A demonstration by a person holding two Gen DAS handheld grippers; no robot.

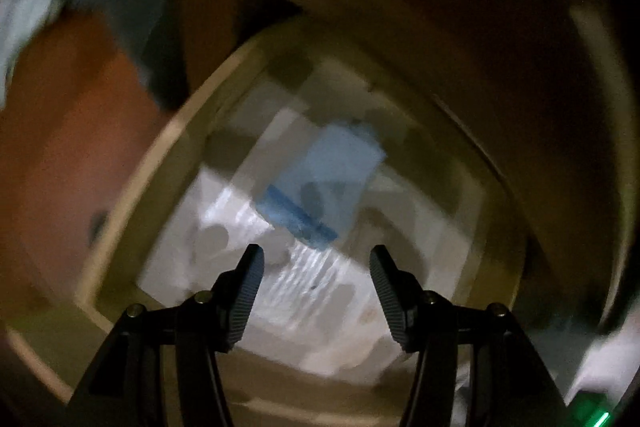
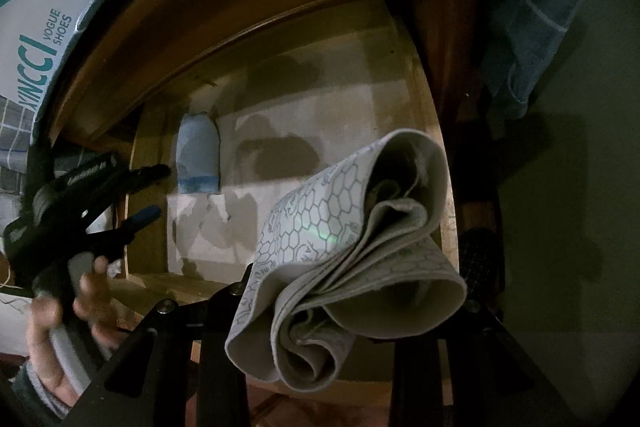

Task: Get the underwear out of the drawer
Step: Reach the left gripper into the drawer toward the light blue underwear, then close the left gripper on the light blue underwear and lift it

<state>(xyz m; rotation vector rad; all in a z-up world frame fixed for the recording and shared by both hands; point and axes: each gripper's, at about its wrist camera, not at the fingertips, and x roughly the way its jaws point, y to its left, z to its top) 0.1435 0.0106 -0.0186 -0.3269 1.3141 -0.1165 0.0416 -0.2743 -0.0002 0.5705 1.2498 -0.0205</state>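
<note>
Open drawer (image 1: 120, 227), blue underwear (image 1: 320, 183) at its twelve o'clock end; left gripper (image 1: 316, 259) parted, empty; right gripper (image 2: 356, 291) clamped on grey patterned underwear (image 2: 352, 267).

A white shoe box (image 2: 36, 27) printed with teal "VOGUE SHOES" lettering sits upper left; a blue-grey checked cloth (image 2: 520, 39) hangs upper right.

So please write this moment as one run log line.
right gripper: shut on grey underwear | left gripper: open over blue underwear | drawer: open
</note>
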